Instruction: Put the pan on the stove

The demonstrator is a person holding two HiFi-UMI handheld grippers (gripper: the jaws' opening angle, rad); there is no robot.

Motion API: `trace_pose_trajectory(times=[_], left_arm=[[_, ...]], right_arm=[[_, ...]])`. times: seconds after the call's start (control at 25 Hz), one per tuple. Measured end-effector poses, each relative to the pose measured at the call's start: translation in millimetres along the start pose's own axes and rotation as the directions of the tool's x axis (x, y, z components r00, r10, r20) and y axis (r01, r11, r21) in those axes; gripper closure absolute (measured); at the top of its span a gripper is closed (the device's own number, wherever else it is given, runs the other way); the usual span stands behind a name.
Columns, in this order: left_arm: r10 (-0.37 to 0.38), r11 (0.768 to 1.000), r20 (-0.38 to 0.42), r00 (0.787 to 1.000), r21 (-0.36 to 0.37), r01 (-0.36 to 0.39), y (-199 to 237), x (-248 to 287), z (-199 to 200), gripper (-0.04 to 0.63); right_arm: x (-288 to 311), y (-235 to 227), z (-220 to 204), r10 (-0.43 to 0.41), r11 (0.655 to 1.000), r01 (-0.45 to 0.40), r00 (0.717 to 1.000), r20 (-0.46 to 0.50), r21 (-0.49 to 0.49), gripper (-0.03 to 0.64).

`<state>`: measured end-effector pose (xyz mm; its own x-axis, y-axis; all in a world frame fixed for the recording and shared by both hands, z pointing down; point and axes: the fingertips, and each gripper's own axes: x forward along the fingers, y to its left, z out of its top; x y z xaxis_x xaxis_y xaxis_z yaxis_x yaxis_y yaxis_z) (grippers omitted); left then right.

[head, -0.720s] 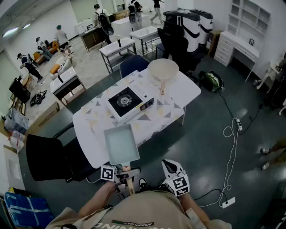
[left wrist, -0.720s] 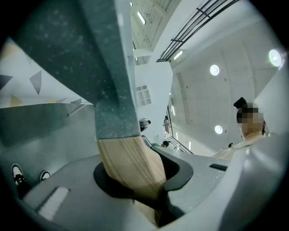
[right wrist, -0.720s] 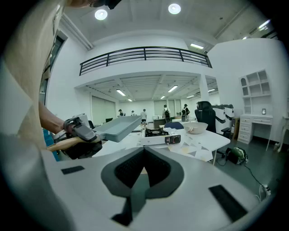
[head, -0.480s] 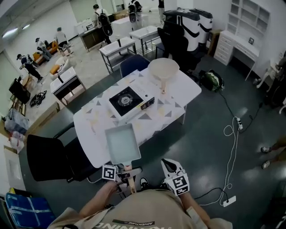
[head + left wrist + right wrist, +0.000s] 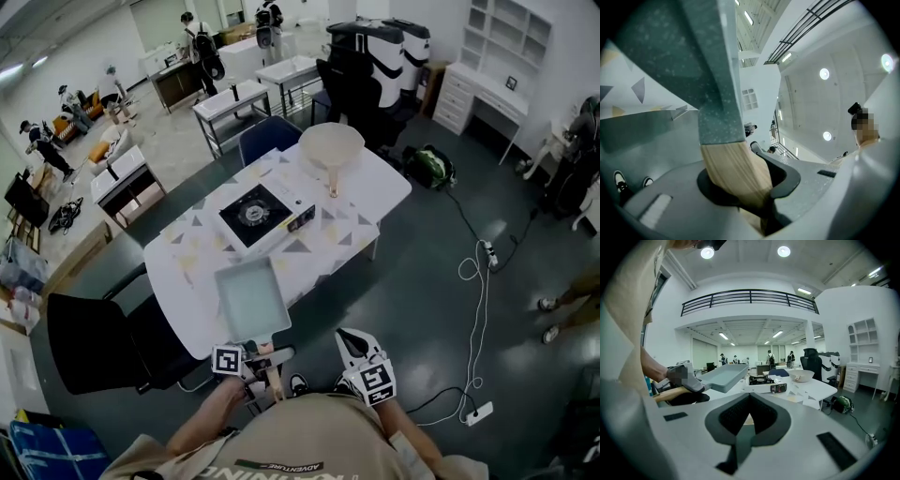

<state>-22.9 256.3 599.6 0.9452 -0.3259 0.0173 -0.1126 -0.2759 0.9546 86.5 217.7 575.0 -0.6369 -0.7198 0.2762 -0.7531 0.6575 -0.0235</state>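
Pan point(image 5: 251, 300): rectangular, grey-green, with a wooden handle point(image 5: 736, 173). It is held off the table point(image 5: 375, 192), roughly level, over the table's near edge.
Left gripper point(image 5: 266, 354): clamped on the handle. The left gripper view shows the wood wedged between both dark pads, with the pan body rising away from the jaws.
Right gripper point(image 5: 351, 341): jaws brought together with nothing between them. It is held near the person's body, right of the handle and apart from it, clear of the table.
Stove point(image 5: 255, 214): single burner, mid-table, beyond the pan's far edge and well apart from it. Its burner is bare and its knob side faces right.
Round pan point(image 5: 331, 148): beige, at the table's far end, past the stove. Its handle points toward the near side.
Right gripper view: the pan point(image 5: 724, 376) shows at left, and the stove point(image 5: 764, 383) lies beyond it on the tabletop.
Black chair point(image 5: 94, 342): left of the table, near side.
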Motion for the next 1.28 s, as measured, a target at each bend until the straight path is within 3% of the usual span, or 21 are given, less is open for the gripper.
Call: trace_pose_trajectory(times=[0.12,0.72,0.96,1.28], left_arm=[[-0.014,0.999,-0.006,1.000,-0.031,0.013,4.9,-4.8,2.4,0.486],[-0.024,0.999,-0.055,0.998,-0.042,0.022,23.5,-10.9,21.2,0.483],[-0.006,0.996,-0.029,1.000,-0.092,0.003,33.5,-1.1,36.2,0.483],[0.004,0.998,0.040,0.999,-0.067,-0.002,39.5,33.9,82.9,0.483]], right_arm=[[2.0,2.1,-1.7,-0.029,1.000,0.029,1.000,-0.008,0.007,0.618],[15.1,1.8,-14.9,-0.114,0.991,0.116,0.993,-0.039,0.061,0.618],[40.1,-22.9,-16.5,-0.092,0.988,0.094,0.996,-0.019,0.119,0.618],[86.6,-64.2,1.3,0.035,0.998,-0.036,0.999,0.009,0.055,0.618]])
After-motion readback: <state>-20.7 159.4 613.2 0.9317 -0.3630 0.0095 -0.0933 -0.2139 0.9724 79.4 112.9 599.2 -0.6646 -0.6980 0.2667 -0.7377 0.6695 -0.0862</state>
